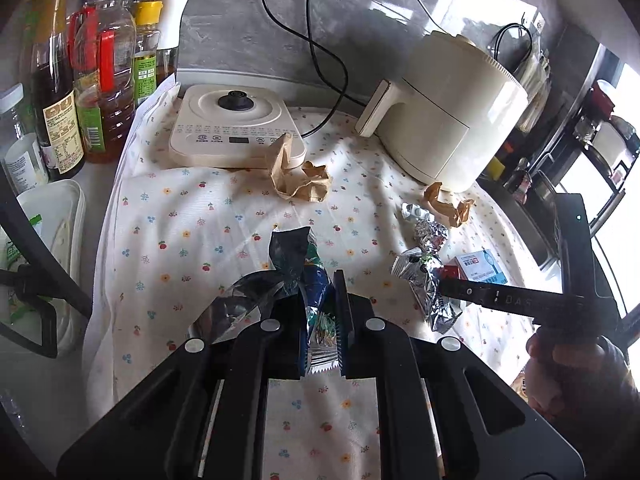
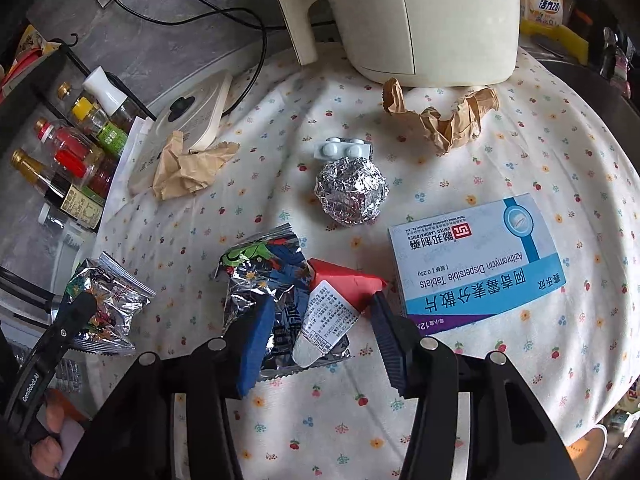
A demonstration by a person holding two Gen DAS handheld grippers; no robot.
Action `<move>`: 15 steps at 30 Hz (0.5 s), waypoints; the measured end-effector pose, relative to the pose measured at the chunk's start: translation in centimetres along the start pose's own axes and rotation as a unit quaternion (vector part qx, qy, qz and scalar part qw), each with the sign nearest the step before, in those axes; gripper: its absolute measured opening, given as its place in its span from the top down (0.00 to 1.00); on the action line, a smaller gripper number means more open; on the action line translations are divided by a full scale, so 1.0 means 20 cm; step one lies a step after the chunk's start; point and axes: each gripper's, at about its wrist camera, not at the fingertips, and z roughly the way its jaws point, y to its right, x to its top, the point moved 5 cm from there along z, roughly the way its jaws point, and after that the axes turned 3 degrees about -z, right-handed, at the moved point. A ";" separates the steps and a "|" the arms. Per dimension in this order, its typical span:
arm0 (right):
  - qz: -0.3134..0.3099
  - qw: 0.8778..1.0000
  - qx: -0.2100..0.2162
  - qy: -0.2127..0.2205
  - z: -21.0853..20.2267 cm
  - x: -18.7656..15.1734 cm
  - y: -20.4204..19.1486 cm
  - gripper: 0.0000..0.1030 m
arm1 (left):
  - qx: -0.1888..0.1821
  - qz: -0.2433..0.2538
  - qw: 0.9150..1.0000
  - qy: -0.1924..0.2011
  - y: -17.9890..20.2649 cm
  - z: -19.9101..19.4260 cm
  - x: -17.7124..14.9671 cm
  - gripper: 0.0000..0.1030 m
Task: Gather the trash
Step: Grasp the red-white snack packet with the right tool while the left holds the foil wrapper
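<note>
My left gripper is shut on a crumpled foil snack wrapper, held above the flowered cloth; the same wrapper shows in the right wrist view. My right gripper is open, its jaws on either side of a second foil wrapper and a red tube lying on the cloth. Ahead lie a foil ball, a blister pack, a blue medicine box and two pieces of crumpled brown paper.
A cream air fryer and a flat cream appliance stand at the back, with black cables on the grey wall. Oil and sauce bottles crowd the left. A white container sits at the left edge.
</note>
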 end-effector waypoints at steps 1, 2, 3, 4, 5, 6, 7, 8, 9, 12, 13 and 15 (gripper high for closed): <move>0.002 1.000 -0.002 -0.004 0.02 0.00 0.00 0.52 | 0.001 -0.001 1.000 0.001 -0.01 0.00 0.00 0.89; 0.004 1.000 -0.004 -0.009 0.03 0.00 0.00 0.57 | 0.001 -0.002 1.000 0.001 -0.02 0.00 0.00 0.89; 0.007 1.000 -0.003 -0.013 0.05 -0.01 0.01 0.65 | 0.001 -0.003 1.000 0.000 -0.02 0.00 0.00 0.89; 0.011 1.000 -0.001 -0.016 0.06 -0.01 0.02 0.82 | 0.002 -0.004 1.000 -0.001 -0.03 0.00 0.00 0.89; 0.016 1.000 0.000 -0.011 0.05 -0.01 0.02 0.83 | 0.002 -0.005 1.000 -0.001 -0.03 0.01 0.00 0.89; 0.017 1.000 -0.001 -0.005 0.04 -0.01 0.03 0.84 | 0.001 -0.004 1.000 -0.001 -0.03 0.01 0.00 0.89; 0.016 1.000 0.001 0.000 0.02 0.00 0.03 0.88 | 0.001 -0.004 1.000 -0.002 -0.03 0.01 0.00 0.89; 0.015 1.000 0.002 0.003 0.00 0.00 0.03 0.88 | -0.001 -0.004 1.000 -0.002 -0.02 0.01 0.00 0.89; 0.015 1.000 0.002 0.006 -0.02 0.00 0.04 0.88 | -0.003 -0.002 1.000 -0.003 -0.02 0.02 0.00 0.89; 0.014 1.000 0.004 0.024 -0.10 0.00 0.06 0.88 | -0.009 0.006 1.000 -0.003 0.03 0.03 0.01 0.89; 0.013 0.999 0.001 0.029 -0.12 0.00 0.07 0.88 | -0.012 0.008 1.000 -0.002 0.05 0.03 0.01 0.89; 0.016 0.999 0.002 0.040 -0.18 -0.01 0.09 0.88 | -0.018 0.013 1.000 -0.001 0.09 0.04 0.02 0.89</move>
